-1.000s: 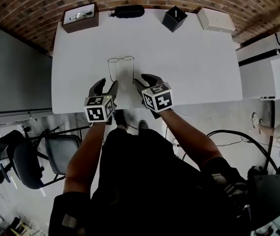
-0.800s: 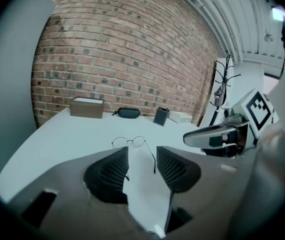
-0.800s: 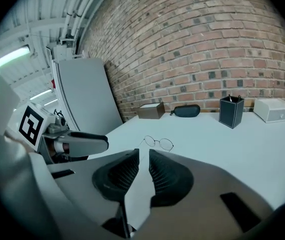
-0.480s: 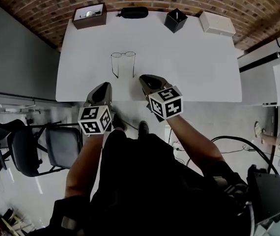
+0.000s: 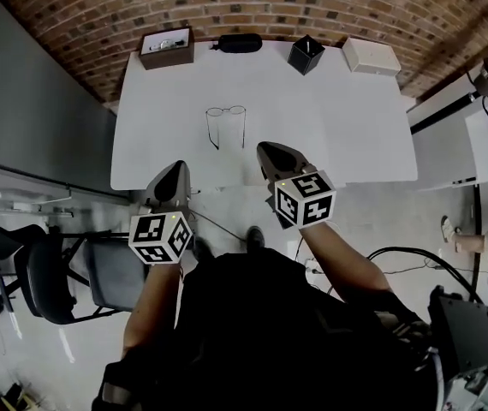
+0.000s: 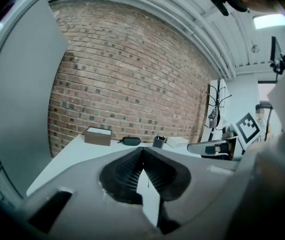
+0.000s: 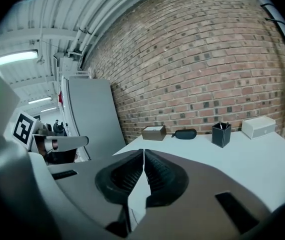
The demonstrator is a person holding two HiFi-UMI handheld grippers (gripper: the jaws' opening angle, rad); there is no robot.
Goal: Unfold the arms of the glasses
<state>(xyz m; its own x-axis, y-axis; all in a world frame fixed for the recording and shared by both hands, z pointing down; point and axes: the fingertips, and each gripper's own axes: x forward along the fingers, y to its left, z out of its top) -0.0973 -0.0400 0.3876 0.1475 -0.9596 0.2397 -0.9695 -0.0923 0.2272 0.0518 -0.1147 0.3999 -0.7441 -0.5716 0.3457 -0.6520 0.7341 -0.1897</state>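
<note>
A: Both tongs are clear of the white table (image 5: 338, 135). So where are the glasses (image 5: 227, 110)?
B: They're lying on the table, left of its middle. Both arms are swung out and point back toward the person, with the lenses toward the far edge.
A: Anything touching them?
B: Nothing. The left gripper (image 5: 175, 168) hangs at the table's near edge, below and left of the frame. The right gripper (image 5: 266, 147) sits just right of the arm tips in the head view, apart from them.
A: And the jaws?
B: Looking along the left gripper (image 6: 142, 153), the ribbed pads are pressed together with nothing between them. They have just been closing. It's the same on the right gripper (image 7: 143, 155): its jaws have just been closing too, and now they're tip to tip, empty.
A: What's in the back row?
B: Along the far edge, by the brick wall (image 5: 227, 7), left to right: a brown box (image 5: 167, 48), a black case (image 5: 240, 43), a black pen holder (image 5: 306, 55) and a white box (image 5: 371, 56). All of them are well apart from the glasses.
</note>
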